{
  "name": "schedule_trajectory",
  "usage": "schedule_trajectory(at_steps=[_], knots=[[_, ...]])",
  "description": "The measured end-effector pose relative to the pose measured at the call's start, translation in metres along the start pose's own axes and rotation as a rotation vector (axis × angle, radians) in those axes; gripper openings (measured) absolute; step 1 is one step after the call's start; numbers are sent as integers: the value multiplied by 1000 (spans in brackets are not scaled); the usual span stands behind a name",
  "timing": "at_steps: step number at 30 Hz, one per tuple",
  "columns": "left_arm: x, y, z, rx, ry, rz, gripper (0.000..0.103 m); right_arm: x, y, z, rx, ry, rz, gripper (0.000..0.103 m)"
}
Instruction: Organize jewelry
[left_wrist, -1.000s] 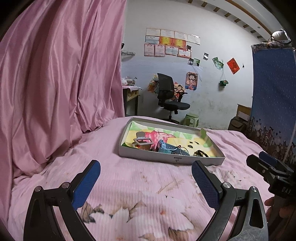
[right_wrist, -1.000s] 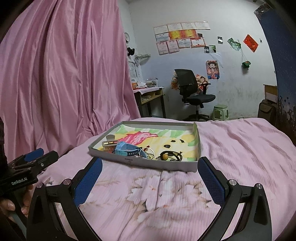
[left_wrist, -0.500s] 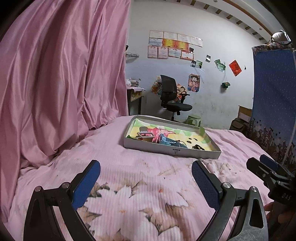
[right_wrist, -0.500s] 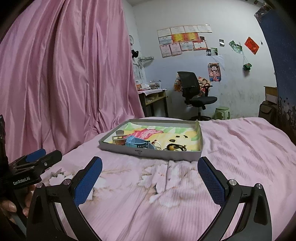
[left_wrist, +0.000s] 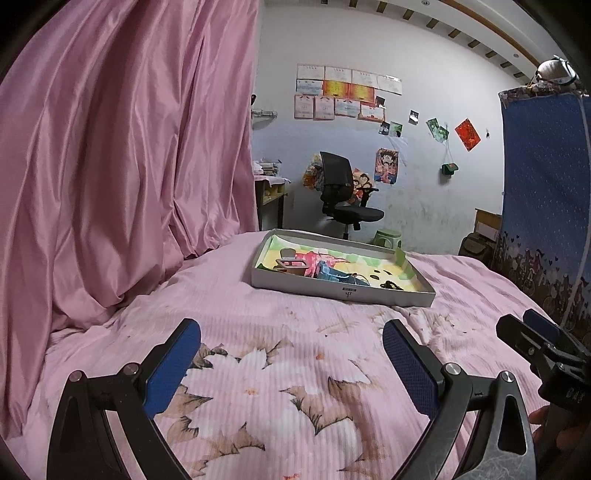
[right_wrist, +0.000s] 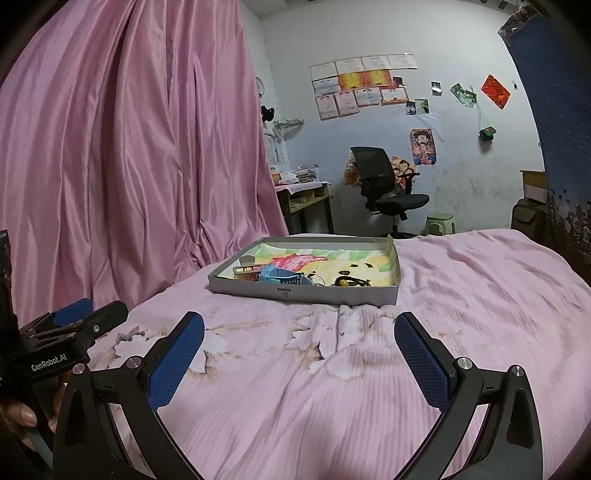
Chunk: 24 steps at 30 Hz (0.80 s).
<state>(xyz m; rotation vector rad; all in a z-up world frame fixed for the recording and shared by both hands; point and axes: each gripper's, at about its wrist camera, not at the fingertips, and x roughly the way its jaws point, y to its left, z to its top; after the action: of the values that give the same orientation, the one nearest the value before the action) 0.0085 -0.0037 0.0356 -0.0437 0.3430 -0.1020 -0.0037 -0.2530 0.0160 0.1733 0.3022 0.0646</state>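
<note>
A shallow grey cardboard tray (left_wrist: 343, 291) (right_wrist: 295, 293) with a colourful printed floor lies on the pink bed, well ahead of both grippers. Inside it sit a small pink basket (left_wrist: 291, 264) (right_wrist: 245, 271), a blue basket (left_wrist: 332, 273) (right_wrist: 282, 277), and dark jewelry pieces (left_wrist: 391, 284) (right_wrist: 349, 282) with thin rings beside them. My left gripper (left_wrist: 291, 347) hangs open over the floral bedspread with nothing between its blue pads. Over the bedspread to its right, my right gripper (right_wrist: 299, 341) is open and empty too. Each gripper shows at the edge of the other's view.
A pink curtain (left_wrist: 110, 166) hangs along the left of the bed. Beyond the bed stand a black office chair (left_wrist: 343, 199), a green stool (right_wrist: 439, 223), a desk (right_wrist: 306, 199) and a blue hanging cloth (left_wrist: 546, 203). A hand (right_wrist: 18, 413) holds the left gripper.
Both grippers have drawn back from the tray and tilted up; the tray now looks smaller and farther off, with more bedspread between. Both stay open.
</note>
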Motion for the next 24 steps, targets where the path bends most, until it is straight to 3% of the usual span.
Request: schedule_trajectory(at_steps=[24], knots=[[-5, -8, -21, 46, -29, 72, 99, -12, 2, -15, -11, -35, -78, 101]])
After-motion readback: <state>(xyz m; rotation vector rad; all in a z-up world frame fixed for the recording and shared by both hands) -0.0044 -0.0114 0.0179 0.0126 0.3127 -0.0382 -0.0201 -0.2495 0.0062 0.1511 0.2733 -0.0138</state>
